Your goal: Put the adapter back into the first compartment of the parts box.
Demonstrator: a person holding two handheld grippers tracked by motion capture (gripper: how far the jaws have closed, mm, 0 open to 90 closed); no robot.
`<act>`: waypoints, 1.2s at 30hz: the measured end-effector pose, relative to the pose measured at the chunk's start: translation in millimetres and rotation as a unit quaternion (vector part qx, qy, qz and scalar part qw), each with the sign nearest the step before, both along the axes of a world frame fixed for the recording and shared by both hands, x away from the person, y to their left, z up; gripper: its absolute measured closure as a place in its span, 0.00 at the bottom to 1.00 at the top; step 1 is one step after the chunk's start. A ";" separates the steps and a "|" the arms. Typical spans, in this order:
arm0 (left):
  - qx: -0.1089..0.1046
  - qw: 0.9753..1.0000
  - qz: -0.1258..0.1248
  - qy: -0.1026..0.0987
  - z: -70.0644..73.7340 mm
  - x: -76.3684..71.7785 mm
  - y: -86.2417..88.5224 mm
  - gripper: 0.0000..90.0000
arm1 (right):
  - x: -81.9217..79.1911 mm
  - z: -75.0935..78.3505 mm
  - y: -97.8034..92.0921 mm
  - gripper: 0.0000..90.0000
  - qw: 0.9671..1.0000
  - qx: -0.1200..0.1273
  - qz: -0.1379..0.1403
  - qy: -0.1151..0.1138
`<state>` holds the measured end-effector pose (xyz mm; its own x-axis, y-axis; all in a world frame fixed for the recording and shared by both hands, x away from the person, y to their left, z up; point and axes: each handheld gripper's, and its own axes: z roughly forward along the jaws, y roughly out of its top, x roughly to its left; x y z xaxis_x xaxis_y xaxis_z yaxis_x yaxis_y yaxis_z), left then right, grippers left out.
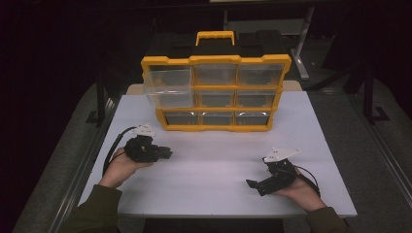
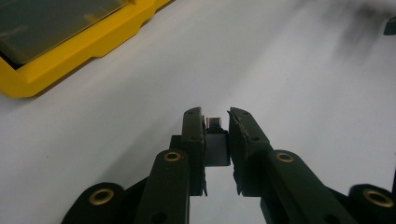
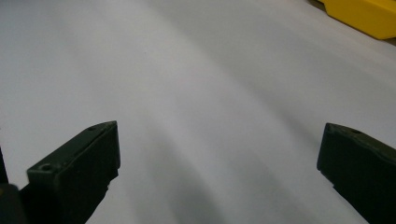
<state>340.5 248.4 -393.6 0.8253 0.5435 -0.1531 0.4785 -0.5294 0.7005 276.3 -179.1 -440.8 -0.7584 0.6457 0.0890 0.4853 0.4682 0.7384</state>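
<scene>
Between the left gripper's (image 2: 216,122) jaws sits a small dark part (image 2: 215,142); right gripper (image 3: 219,149) gapes.

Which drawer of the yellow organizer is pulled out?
The top-left drawer of the yellow organizer: its clear front juts forward past the frame, while the other drawers sit flush in their slots.

A small dark block (image 2: 215,142) with a pale, shiny end sits pinched between the jaws of the left tool (image 2: 215,122), its bright tip near the jaw ends.
</scene>
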 end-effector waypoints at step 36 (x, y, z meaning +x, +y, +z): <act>0.003 1.000 0.007 -0.025 59.3 5.6 27.8 0.85 | 1.1 0.0 1.1 0.00 1.000 0.001 0.001 0.000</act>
